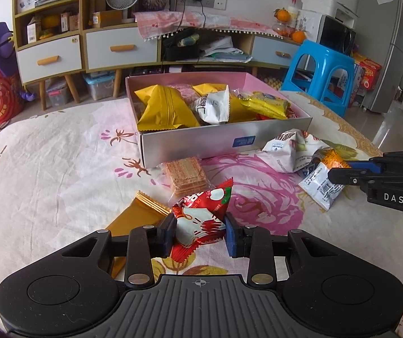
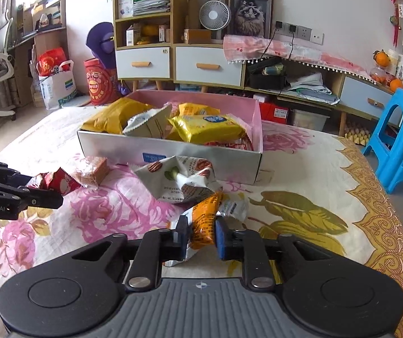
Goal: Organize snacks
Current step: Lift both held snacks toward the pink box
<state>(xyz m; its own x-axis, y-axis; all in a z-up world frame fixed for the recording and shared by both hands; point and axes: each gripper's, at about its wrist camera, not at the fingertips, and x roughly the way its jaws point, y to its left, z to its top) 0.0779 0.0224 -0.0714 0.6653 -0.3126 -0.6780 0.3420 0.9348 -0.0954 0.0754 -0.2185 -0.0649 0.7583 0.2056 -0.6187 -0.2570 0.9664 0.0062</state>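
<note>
My left gripper (image 1: pixel 200 232) is shut on a red and white snack packet (image 1: pixel 201 219), low over the floral cloth. My right gripper (image 2: pixel 201 238) is shut on an orange and white snack packet (image 2: pixel 205 219); it shows in the left wrist view (image 1: pixel 324 178) too. The open box (image 1: pixel 224 143) with a pink inside holds several yellow and white packets; it also shows in the right wrist view (image 2: pixel 173 155). On the cloth lie a gold packet (image 1: pixel 136 217), a clear cracker pack (image 1: pixel 185 176) and a crumpled white packet (image 2: pixel 181 177).
The table carries a floral cloth (image 1: pixel 60 169). A blue plastic stool (image 1: pixel 319 76) stands at the table's far right. A sideboard with drawers (image 1: pixel 116 48) runs along the back wall. A fridge (image 1: pixel 384 42) stands at the right.
</note>
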